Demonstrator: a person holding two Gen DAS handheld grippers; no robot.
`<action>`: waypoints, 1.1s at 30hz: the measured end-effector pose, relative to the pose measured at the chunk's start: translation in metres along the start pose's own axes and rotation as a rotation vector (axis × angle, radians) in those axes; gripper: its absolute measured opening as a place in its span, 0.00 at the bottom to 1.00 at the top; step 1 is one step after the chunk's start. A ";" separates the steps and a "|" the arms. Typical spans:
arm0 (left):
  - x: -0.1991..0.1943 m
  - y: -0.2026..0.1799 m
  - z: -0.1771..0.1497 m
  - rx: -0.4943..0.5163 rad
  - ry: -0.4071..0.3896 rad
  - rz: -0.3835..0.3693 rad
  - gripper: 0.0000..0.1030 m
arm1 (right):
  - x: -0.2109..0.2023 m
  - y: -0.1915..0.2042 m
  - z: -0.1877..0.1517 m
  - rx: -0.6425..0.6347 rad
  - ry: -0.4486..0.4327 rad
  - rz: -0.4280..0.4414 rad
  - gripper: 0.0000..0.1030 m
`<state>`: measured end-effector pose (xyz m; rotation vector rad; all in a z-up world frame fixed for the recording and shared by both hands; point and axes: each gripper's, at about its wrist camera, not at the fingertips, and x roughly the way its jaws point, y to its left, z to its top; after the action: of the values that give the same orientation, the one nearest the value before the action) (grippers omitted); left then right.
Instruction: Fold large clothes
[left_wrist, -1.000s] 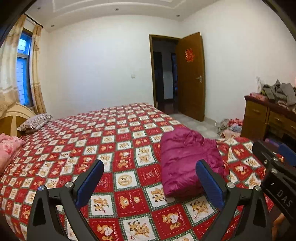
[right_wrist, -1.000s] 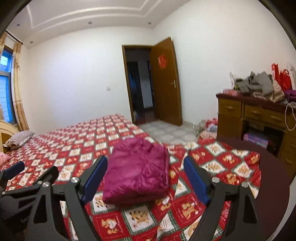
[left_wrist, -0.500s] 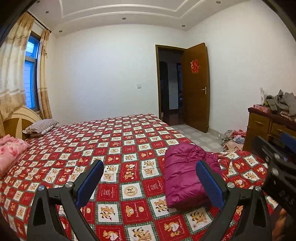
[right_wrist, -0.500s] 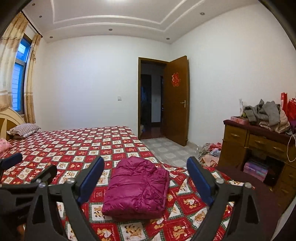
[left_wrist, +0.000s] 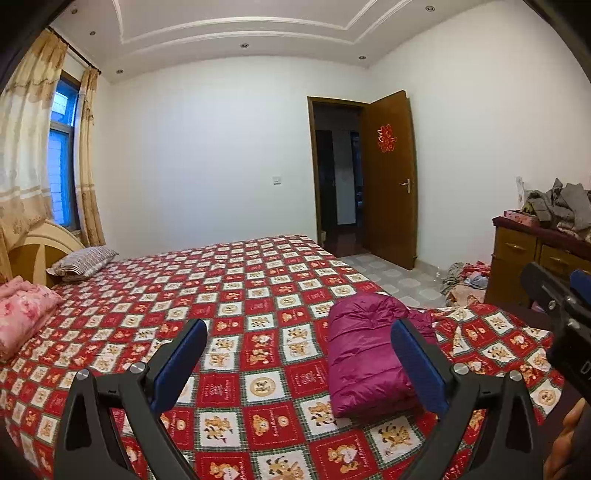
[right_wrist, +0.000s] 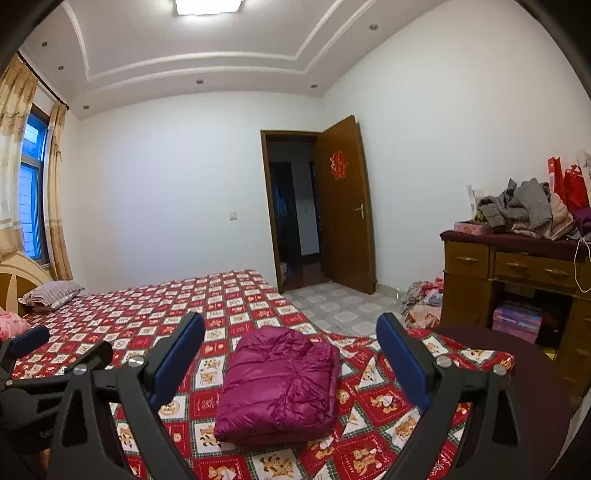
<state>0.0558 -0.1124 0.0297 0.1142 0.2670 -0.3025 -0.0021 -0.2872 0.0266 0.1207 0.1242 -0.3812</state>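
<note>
**Clearly Folded: Magenta Jacket Rests on the Bed**

Both tools hang above the bed with nothing between their blue pads. The left gripper (left_wrist: 299, 363) has its fingers spread wide apart, and the right gripper (right_wrist: 291, 356) is spread just as wide; neither touches any cloth. Beyond them the magenta puffer jacket (right_wrist: 279, 384) lies folded into a compact bundle on the red checked bedspread (left_wrist: 236, 295), near the foot corner of the bed on the door side. Farther off, a striped pillow (left_wrist: 83, 260) and a pink pillow (left_wrist: 22, 314) sit at the headboard end. A wooden dresser (right_wrist: 517, 280) stands by the right wall, heaped with grey clothes (right_wrist: 521, 208), and the brown door (right_wrist: 345, 206) stands open.
</note>
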 end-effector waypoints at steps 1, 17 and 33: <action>-0.001 0.001 0.000 -0.001 -0.005 0.002 0.97 | 0.000 0.001 0.000 -0.003 -0.005 -0.001 0.93; -0.011 -0.007 0.003 0.030 -0.040 -0.004 0.97 | 0.000 -0.004 0.000 -0.003 -0.016 -0.006 0.94; -0.012 -0.008 0.004 0.026 -0.034 -0.019 0.97 | 0.001 -0.008 0.003 0.000 -0.021 -0.010 0.94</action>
<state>0.0430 -0.1170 0.0366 0.1320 0.2307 -0.3268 -0.0043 -0.2953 0.0284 0.1163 0.1042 -0.3921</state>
